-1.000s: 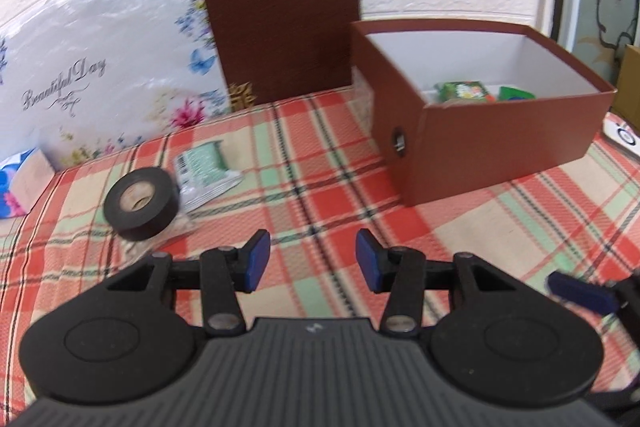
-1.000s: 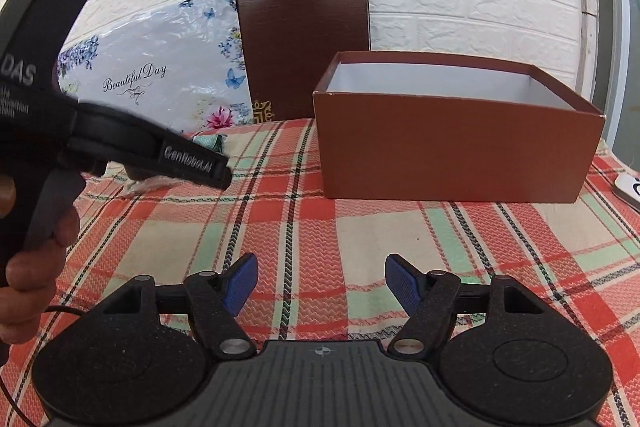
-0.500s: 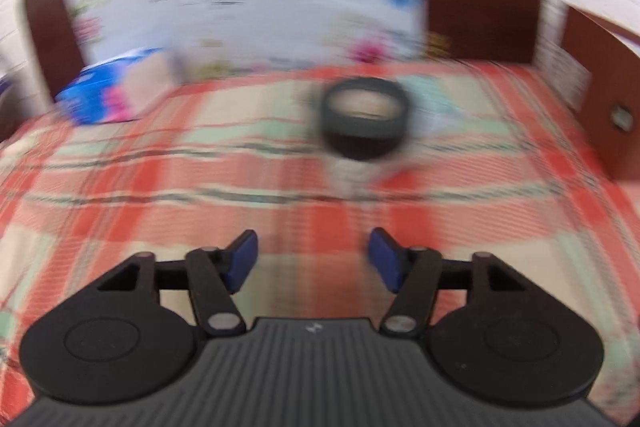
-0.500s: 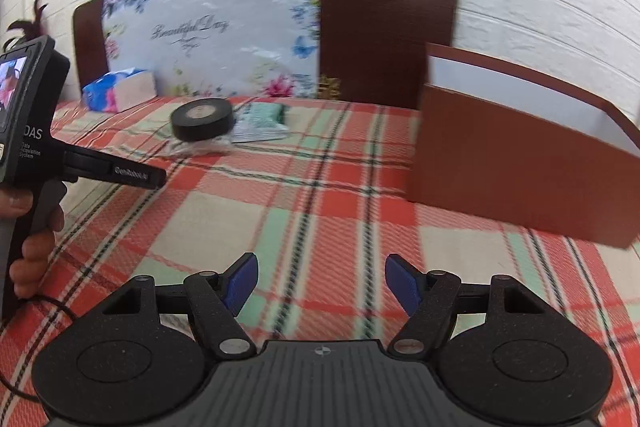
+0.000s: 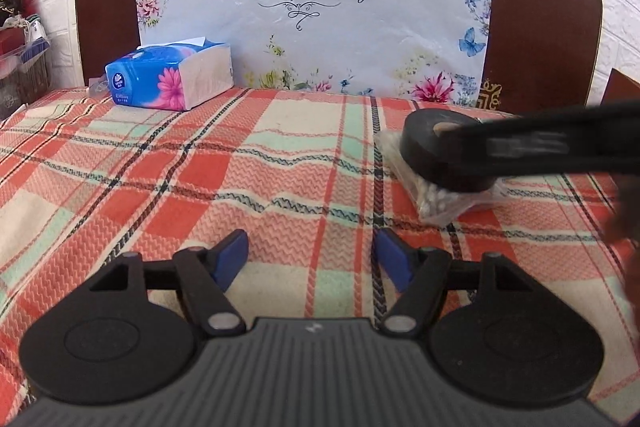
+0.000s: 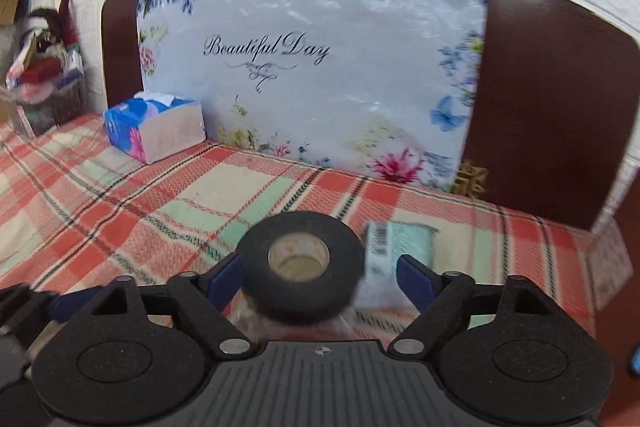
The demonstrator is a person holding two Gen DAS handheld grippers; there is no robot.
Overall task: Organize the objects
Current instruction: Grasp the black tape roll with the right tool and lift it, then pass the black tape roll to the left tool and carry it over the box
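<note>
A black tape roll (image 6: pixel 301 262) lies flat on a clear plastic bag (image 6: pixel 260 319) on the plaid cloth. My right gripper (image 6: pixel 320 277) is open, its blue fingers on either side of the roll; the left finger looks close to or touching it. A green packet (image 6: pixel 402 247) lies just right of the roll. In the left wrist view the roll (image 5: pixel 436 163) sits at the right on the clear bag (image 5: pixel 432 199), partly hidden by my right gripper's blurred black body (image 5: pixel 552 147). My left gripper (image 5: pixel 314 261) is open and empty above the cloth.
A blue tissue pack (image 5: pixel 172 77) lies at the back left by a floral "Beautiful Day" sheet (image 5: pixel 312 7) leaning on a dark brown headboard (image 5: pixel 540 27). The brown box's edge (image 5: pixel 626 87) shows at far right. Clutter (image 6: pixel 44 75) stands at the left wall.
Both grippers have swung left, away from the brown box. My right gripper has moved in around the tape roll. My left gripper's jaws have opened wider.
</note>
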